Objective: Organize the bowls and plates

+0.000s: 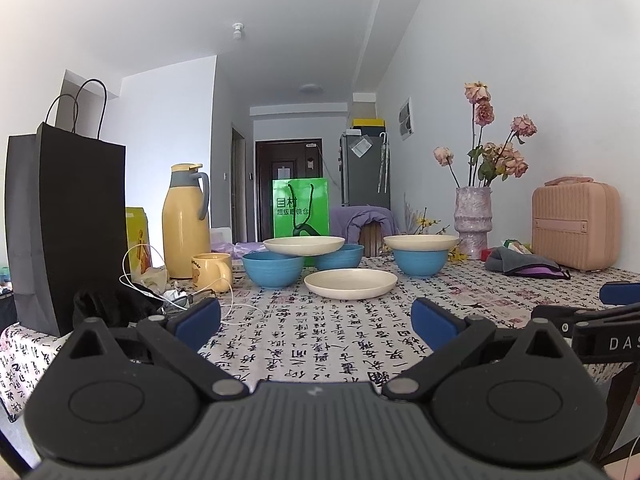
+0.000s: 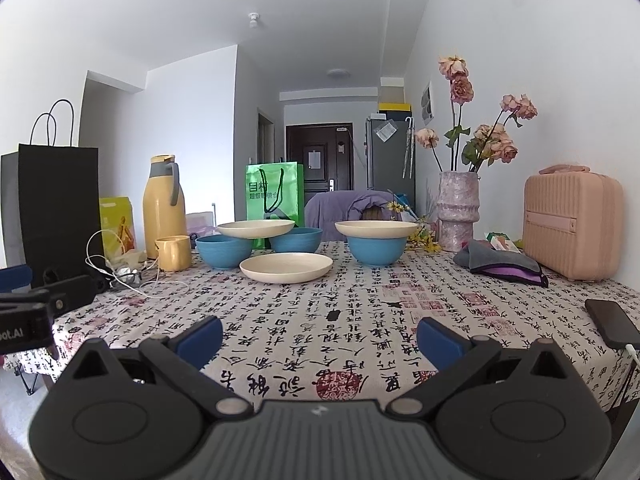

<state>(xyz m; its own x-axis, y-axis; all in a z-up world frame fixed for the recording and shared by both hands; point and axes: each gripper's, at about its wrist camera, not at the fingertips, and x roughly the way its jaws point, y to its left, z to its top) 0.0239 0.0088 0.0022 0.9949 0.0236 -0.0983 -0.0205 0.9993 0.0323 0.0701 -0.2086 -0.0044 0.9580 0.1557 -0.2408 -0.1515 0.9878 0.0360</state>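
Note:
Three blue bowls and three cream plates sit mid-table. One cream plate (image 1: 351, 283) (image 2: 286, 267) lies flat on the cloth in front. A second plate (image 1: 303, 245) (image 2: 256, 228) rests across the left blue bowl (image 1: 273, 269) (image 2: 224, 251) and the middle blue bowl (image 1: 340, 256) (image 2: 296, 239). A third plate (image 1: 420, 242) (image 2: 376, 229) tops the right blue bowl (image 1: 420, 262) (image 2: 377, 250). My left gripper (image 1: 316, 322) and right gripper (image 2: 320, 338) both stand open and empty near the table's front edge, well short of the dishes.
A black paper bag (image 1: 66, 224), yellow thermos (image 1: 185, 220), yellow mug (image 1: 212, 271) and white cables (image 2: 132, 276) crowd the left. A vase of dried roses (image 2: 457, 212), grey-purple pouch (image 2: 504, 264), pink case (image 2: 572, 226) and phone (image 2: 612, 322) line the right. A green bag (image 2: 274, 198) stands behind.

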